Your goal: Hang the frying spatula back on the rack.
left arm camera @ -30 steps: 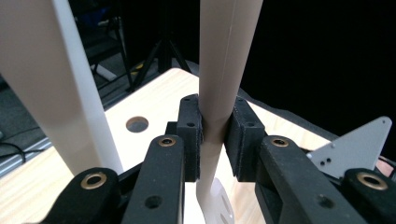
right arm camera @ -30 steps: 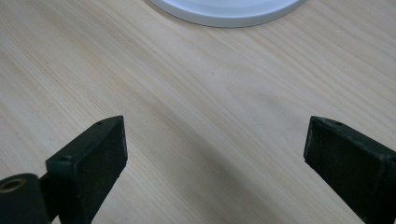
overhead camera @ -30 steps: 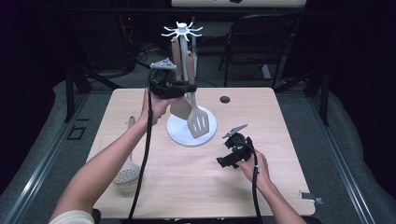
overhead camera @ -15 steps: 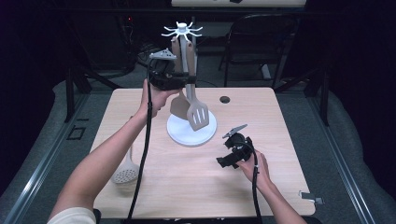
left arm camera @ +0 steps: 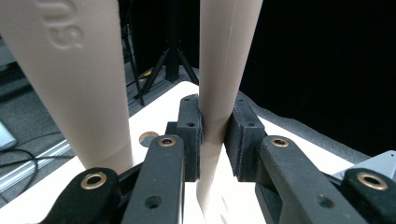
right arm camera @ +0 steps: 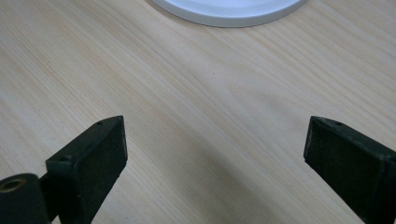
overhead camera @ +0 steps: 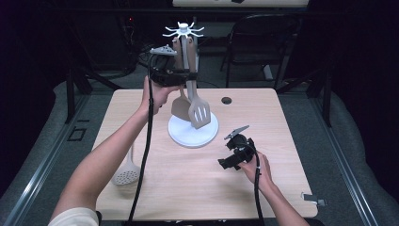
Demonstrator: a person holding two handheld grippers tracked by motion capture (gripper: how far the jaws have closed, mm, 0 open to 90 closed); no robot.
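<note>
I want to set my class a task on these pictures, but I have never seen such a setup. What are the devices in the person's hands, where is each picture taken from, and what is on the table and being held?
A person sits at a light wooden table and holds a black two-jaw gripper in each hand.

The high view looks down from above. The other two come from cameras riding on the grippers, looking along their jaws.

On the table stands a white utensil rack with a round base and hooks on top. A beige slotted spatula and a second beige utensil hang at it. A grey skimmer ladle lies near the left edge.

The left gripper is shut on the slotted spatula's handle. The right gripper is open, holding nothing, low over the table.
</note>
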